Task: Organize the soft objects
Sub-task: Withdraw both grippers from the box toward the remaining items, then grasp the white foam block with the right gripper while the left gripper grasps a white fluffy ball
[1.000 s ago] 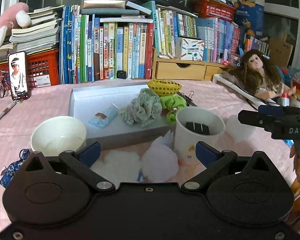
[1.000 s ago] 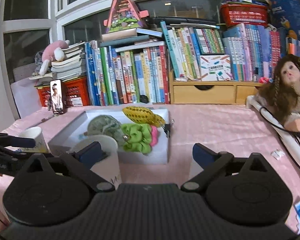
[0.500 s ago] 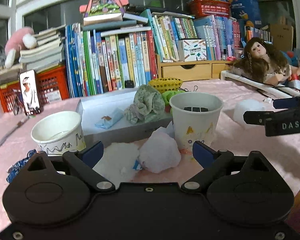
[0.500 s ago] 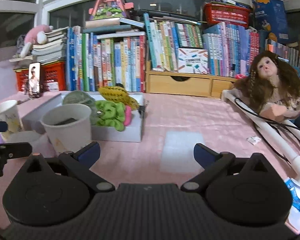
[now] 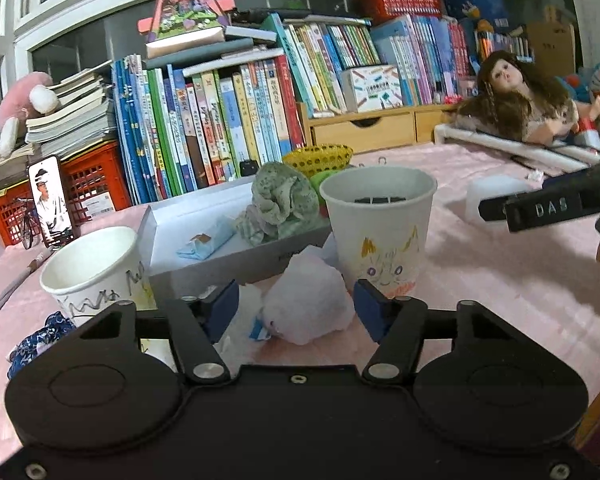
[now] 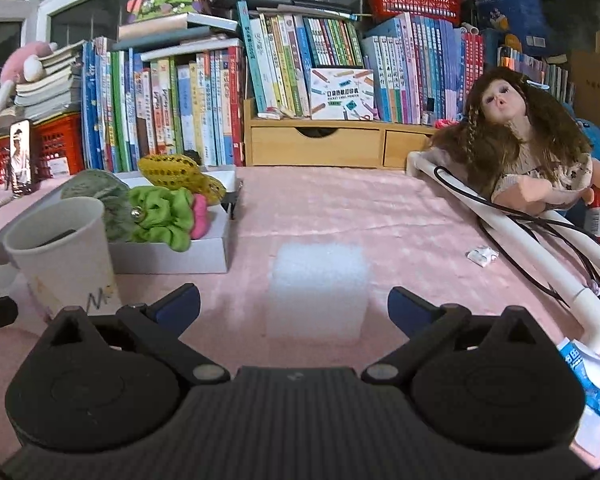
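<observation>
A pale pink-white soft lump lies on the pink cloth between the fingers of my left gripper. Its jaws are closing; the right pad is at the lump's edge, the left pad still stands off it. A white foam block sits between the wide-apart fingers of my right gripper, which is open and not touching it. The same foam block shows in the left wrist view, behind a right gripper finger. The white box holds a grey-green scrunchie and a blue packet.
Two paper cups flank the lump. The box also holds a green scrunchie and a yellow mesh piece. A doll and white tube lie right. Books line the back.
My left gripper sank toward the lump and its jaws narrowed around it. My right gripper came down and swung right, so the foam block now sits between its fingers.
</observation>
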A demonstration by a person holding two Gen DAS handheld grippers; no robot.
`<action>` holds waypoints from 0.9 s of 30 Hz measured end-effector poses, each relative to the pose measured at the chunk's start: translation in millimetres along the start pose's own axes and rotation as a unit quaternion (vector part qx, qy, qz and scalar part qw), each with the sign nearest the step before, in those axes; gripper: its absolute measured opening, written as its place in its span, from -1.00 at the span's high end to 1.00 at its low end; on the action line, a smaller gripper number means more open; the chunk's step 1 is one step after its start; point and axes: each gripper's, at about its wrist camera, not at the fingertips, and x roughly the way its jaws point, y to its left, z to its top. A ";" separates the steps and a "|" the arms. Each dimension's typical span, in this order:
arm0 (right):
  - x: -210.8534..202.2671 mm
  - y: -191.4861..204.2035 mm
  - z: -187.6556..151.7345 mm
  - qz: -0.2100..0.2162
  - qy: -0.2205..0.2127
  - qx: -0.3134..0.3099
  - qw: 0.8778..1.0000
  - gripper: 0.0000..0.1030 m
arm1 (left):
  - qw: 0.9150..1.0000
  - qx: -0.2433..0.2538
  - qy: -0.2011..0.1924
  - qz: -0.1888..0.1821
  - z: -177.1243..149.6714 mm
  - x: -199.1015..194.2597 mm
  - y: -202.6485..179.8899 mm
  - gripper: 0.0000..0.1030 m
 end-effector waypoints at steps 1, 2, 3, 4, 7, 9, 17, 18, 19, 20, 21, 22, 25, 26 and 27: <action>2.2 -0.3 1.1 0.000 0.003 0.001 1.000 -1.00 | 1.000 0.002 0.002 0.000 -0.4 1.4 -0.5 -0.14; 4.5 -0.5 2.1 -0.001 0.006 0.002 1.000 -1.00 | 1.000 0.005 0.004 -0.002 -0.4 3.2 -1.2 -0.13; 6.5 -0.9 3.1 -0.001 0.008 0.002 1.000 -1.00 | 1.000 0.007 0.005 -0.003 -0.4 4.3 -2.3 -0.10; 8.1 -1.2 4.0 -0.001 0.009 0.003 1.000 -1.00 | 1.000 0.009 0.007 -0.004 -0.2 5.7 -3.1 -0.08; 13.1 -2.7 7.0 -0.002 0.012 0.007 1.000 -1.00 | 1.000 -0.001 0.017 -0.010 -0.6 11.9 -3.3 0.06; 16.3 -4.2 8.6 -0.002 0.014 0.012 1.000 -1.00 | 1.000 -0.014 0.023 -0.012 -2.0 14.8 -2.9 0.09; 27.9 -9.4 11.9 0.002 0.031 0.029 0.999 -0.97 | 0.999 -0.033 0.030 -0.018 -4.2 7.7 0.8 0.24; 28.8 -9.3 12.1 0.003 0.032 0.030 0.999 -0.96 | 0.999 -0.036 0.033 -0.022 -4.9 5.8 2.0 0.25; 29.6 -9.4 12.3 0.003 0.034 0.032 0.999 -0.93 | 0.998 -0.039 0.035 -0.024 -5.1 3.9 2.3 0.26; 30.1 -9.2 12.4 0.004 0.036 0.034 0.999 -0.92 | 0.998 -0.043 0.036 -0.028 -5.8 1.5 3.4 0.26; 30.7 -9.6 12.5 0.006 0.037 0.035 0.999 -0.88 | 0.998 -0.047 0.036 -0.030 -6.8 -1.5 3.8 0.26; 31.0 -8.9 12.5 0.008 0.039 0.037 0.999 -0.85 | 0.997 -0.052 0.037 -0.033 -7.5 -4.2 4.6 0.26; 31.0 -5.3 12.6 0.008 0.040 0.032 0.999 -0.78 | 0.997 -0.058 0.037 -0.037 -9.4 -11.8 4.2 0.26; 30.5 -3.6 12.5 0.007 0.038 0.026 0.999 -0.76 | 0.997 -0.060 0.038 -0.038 -9.8 -14.1 4.4 0.26; 30.2 -2.5 12.8 0.005 0.038 0.023 0.999 -0.70 | 0.997 -0.061 0.038 -0.040 -10.0 -16.2 4.2 0.27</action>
